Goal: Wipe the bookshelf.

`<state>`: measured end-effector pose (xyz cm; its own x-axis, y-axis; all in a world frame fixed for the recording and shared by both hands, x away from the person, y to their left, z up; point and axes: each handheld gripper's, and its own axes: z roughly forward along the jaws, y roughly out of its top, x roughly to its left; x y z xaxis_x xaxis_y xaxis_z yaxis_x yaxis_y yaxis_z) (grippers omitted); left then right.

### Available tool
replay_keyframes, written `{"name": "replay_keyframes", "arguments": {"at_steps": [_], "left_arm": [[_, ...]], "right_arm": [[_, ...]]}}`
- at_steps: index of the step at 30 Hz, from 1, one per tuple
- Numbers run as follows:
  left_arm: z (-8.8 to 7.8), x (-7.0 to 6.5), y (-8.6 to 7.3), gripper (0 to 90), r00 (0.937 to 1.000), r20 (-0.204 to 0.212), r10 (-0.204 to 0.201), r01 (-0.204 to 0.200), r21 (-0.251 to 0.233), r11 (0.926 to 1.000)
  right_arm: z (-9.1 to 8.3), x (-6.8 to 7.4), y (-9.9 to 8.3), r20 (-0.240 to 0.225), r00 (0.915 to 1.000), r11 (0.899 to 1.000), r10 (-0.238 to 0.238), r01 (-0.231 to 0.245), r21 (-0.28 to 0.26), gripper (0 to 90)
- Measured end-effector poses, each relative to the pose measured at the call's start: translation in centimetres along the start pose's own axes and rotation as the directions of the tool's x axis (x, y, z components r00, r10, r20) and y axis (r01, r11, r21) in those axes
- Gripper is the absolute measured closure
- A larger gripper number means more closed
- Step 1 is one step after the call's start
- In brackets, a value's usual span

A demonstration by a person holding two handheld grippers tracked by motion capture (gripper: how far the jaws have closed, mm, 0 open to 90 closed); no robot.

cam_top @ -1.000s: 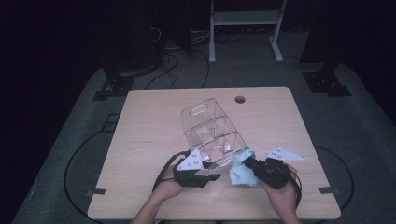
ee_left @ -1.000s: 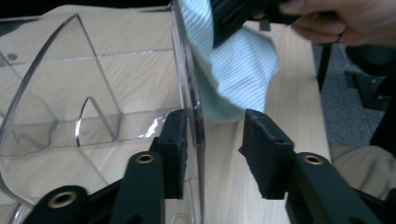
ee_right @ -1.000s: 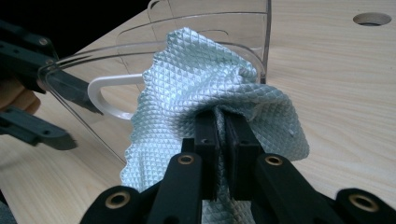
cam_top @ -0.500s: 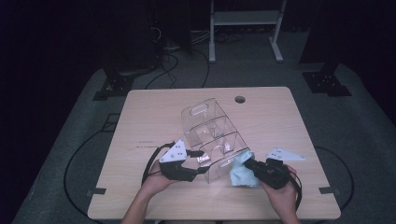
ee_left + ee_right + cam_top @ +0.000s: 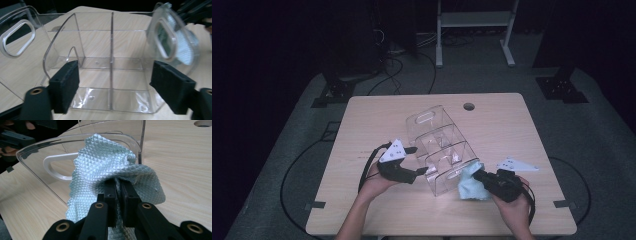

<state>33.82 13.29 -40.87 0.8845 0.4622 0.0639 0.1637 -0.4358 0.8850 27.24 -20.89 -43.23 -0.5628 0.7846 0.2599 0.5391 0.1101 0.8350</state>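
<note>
A clear plastic organizer point(image 5: 439, 145) with several compartments and handle cut-outs lies on the wooden table point(image 5: 377, 115). My left gripper point(image 5: 418, 161) is at its left side, jaws open; they have just been opening. In the left gripper view the organizer point(image 5: 110, 62) sits just ahead of the gripper point(image 5: 117, 82), and the pads point(image 5: 65, 85) do not press on it. My right gripper point(image 5: 477, 176) is shut on a light blue textured cloth point(image 5: 469, 185). In the right gripper view the cloth point(image 5: 107, 160) lies against the organizer's end wall point(image 5: 50, 152), pinched in the gripper point(image 5: 118, 185).
A round cable hole point(image 5: 469, 106) is near the table's far edge. A white stand point(image 5: 472, 20) and black floor bases point(image 5: 562, 87) are beyond the table. Cables loop on the grey floor point(image 5: 297, 175) at the left.
My left gripper has drawn back to the left from the organizer's near end, and its jaws have spread apart. The right gripper and the cloth have stayed in place.
</note>
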Motion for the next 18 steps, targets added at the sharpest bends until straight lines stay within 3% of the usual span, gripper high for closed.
{"name": "replay_keyframes", "arguments": {"at_steps": [8,18], "left_arm": [[1.3,1.3,0.6,9.1,0.9995,-0.031,-0.009,0.010,0.028,0.9996],[2.8,2.8,0.8,6.5,0.9986,-0.054,-0.005,0.009,0.068,0.9976]], "right_arm": [[0.0,-0.1,0.0,-0.004,1.0000,1.000,0.001,-0.001,0.002,83.5],[0.1,-0.2,0.1,-0.005,1.0000,1.000,0.000,0.000,0.000,83.3]]}}
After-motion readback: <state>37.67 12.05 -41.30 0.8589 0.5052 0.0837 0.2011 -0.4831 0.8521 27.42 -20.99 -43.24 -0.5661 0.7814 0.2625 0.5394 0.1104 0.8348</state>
